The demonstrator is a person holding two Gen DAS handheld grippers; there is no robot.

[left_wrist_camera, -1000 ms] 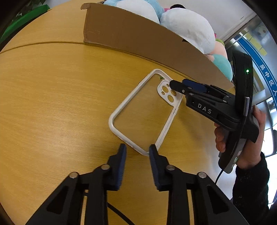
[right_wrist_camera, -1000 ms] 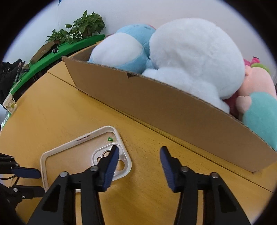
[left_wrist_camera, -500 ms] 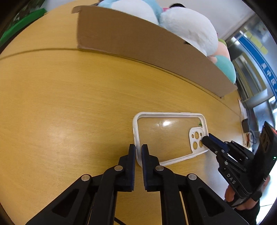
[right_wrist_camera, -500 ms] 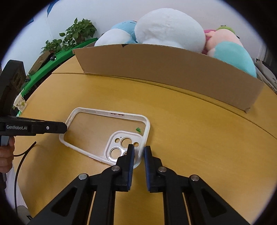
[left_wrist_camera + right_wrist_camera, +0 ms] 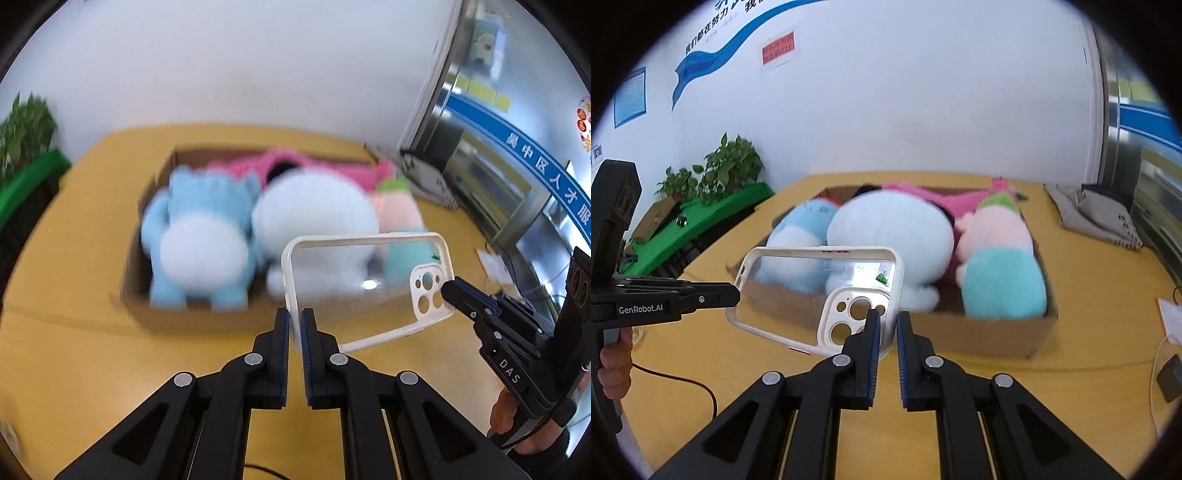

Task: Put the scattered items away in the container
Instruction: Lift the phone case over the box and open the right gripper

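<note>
A clear phone case (image 5: pixel 365 284) with a white rim is held in the air between both grippers, above the wooden table and in front of the cardboard box (image 5: pixel 207 317). My left gripper (image 5: pixel 294 325) is shut on the case's plain end. My right gripper (image 5: pixel 885 328) is shut on the camera-hole corner of the phone case (image 5: pixel 820 291). The box (image 5: pixel 990 336) holds plush toys: a blue one (image 5: pixel 201 236), a white one (image 5: pixel 314 218) and a pink and teal one (image 5: pixel 997 258).
The round wooden table (image 5: pixel 1089 406) carries a grey cloth bag (image 5: pixel 1097 218) at the far right, a paper and a small black adapter (image 5: pixel 1169 376) at the right edge. A green ledge with plants (image 5: pixel 713 177) stands to the left.
Both grippers, shut on the case's two ends, have lifted it off the table. The views have risen and now look down into the box.
</note>
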